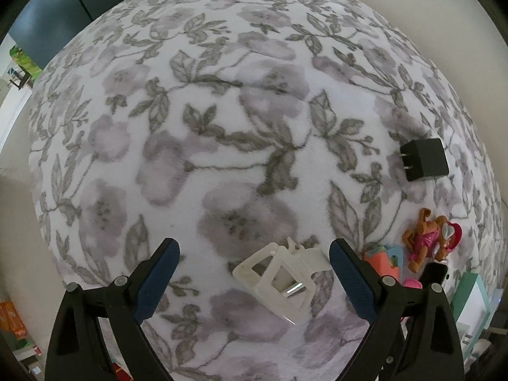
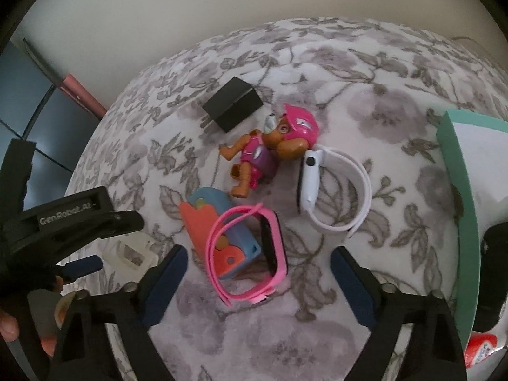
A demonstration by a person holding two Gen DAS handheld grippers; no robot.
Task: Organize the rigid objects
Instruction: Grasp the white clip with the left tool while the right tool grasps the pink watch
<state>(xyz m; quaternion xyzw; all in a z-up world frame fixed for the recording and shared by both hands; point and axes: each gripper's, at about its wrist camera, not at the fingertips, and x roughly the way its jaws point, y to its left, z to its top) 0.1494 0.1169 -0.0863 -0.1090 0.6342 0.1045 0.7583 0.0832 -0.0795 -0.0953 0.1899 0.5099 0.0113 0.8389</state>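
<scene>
On the floral cloth [image 1: 222, 111], the left gripper [image 1: 254, 254] stands wide open over a white frame [image 1: 276, 282], not touching it. The right gripper [image 2: 258, 262], jaws spread and empty, brackets a pink watch [image 2: 247, 254] leaning on an orange-blue toy [image 2: 219, 222]. Only the right view shows the white watch [image 2: 333, 190] beside the pup figure [image 2: 273, 146], charger [image 2: 233, 104] farther off.

- Two watches: one pink [image 2: 250, 254], one white [image 2: 330, 190]
- One dog figure [image 2: 270, 149]
- One black charger [image 2: 233, 104]
- One white frame [image 1: 279, 279]
- One orange-blue toy [image 2: 219, 235]

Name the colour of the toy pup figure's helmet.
Bright pink; the toy pup figure's helmet shows best in the right wrist view.
</scene>
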